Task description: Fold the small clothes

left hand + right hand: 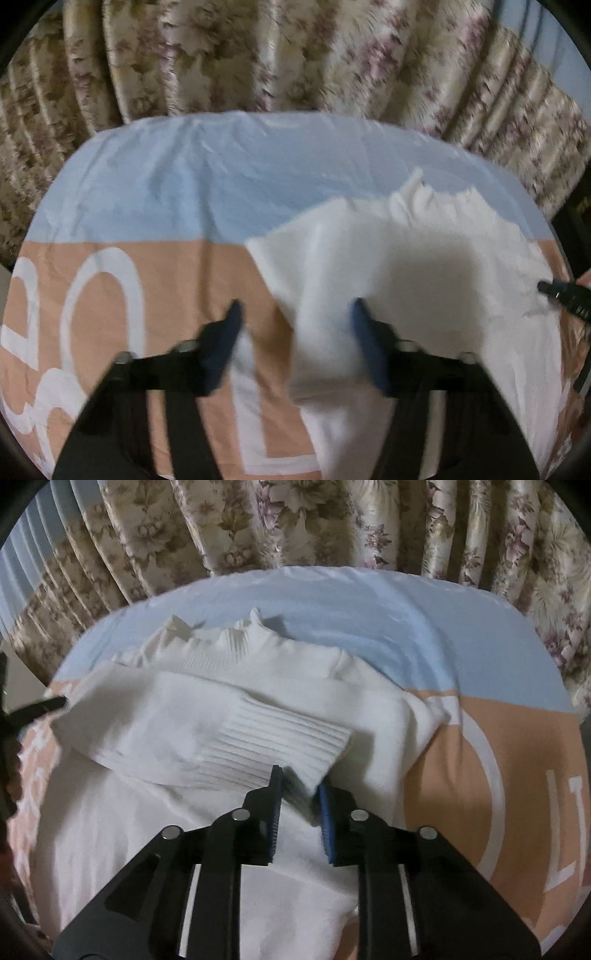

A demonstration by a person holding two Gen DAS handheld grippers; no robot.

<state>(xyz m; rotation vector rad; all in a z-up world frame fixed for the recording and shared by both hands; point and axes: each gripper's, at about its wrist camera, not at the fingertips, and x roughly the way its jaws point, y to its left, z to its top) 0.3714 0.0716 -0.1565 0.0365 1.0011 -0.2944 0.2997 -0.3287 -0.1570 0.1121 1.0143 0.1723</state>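
A small white knit sweater (288,686) lies on the blue and peach bed sheet (369,613), collar toward the curtain. One sleeve is folded across its body, and its ribbed cuff (280,746) sits between the jaws of my right gripper (299,786), which is shut on it. In the left wrist view the sweater (424,266) fills the right half. My left gripper (295,314) is open over the sweater's left edge, its right finger over the cloth, and it holds nothing. The right gripper's tip (554,291) shows at the far right edge.
A flowered curtain (295,524) hangs just behind the bed's far edge. The sheet (129,288) has large white letters on its peach part. A dark edge of the left gripper (40,705) shows at the left of the right wrist view.
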